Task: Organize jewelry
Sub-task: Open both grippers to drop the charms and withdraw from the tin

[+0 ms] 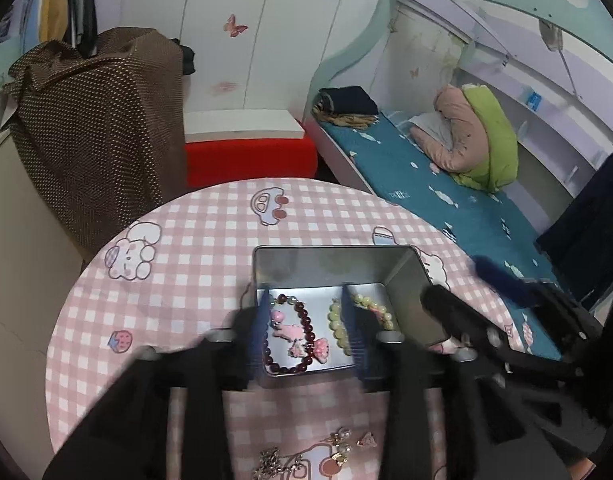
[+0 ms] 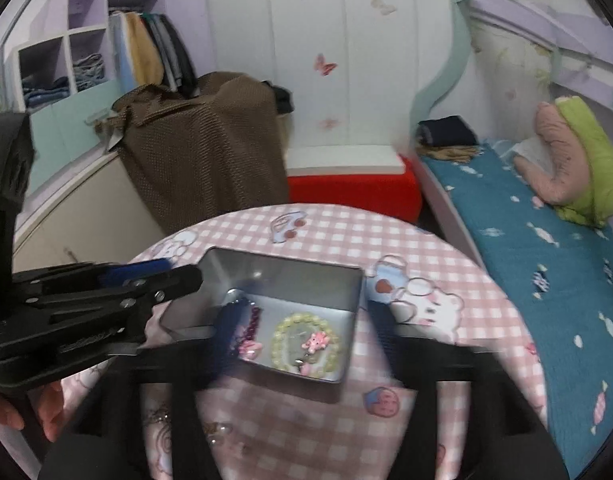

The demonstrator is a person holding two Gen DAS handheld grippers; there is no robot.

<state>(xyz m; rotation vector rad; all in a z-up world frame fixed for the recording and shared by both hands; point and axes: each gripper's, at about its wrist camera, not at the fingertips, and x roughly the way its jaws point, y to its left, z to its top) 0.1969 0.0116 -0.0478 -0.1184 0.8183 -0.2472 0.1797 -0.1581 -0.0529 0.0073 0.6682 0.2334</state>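
An open metal tin (image 1: 334,249) (image 2: 290,264) stands on the pink checked round table (image 1: 194,248). Inside lie a dark red bead bracelet (image 1: 306,320) with pink charms and a pale yellow-green bead bracelet (image 2: 306,340) (image 1: 338,320). My left gripper (image 1: 305,291) hangs open over the tin, with the red bracelet lying loose on the tin floor between its blue pads. My right gripper (image 2: 304,304) is spread wide; one finger is inside the tin by the red bracelet (image 2: 253,322), and the other is beyond the tin's right wall. Nothing is held.
Loose earrings (image 1: 342,442) and a chain (image 1: 272,462) lie on the table's near side. A brown dotted cloth (image 1: 98,128) drapes something at left. A red box (image 1: 250,156) sits behind the table and a teal bed (image 1: 446,200) to the right. A person's hand (image 2: 46,412) holds the left gripper.
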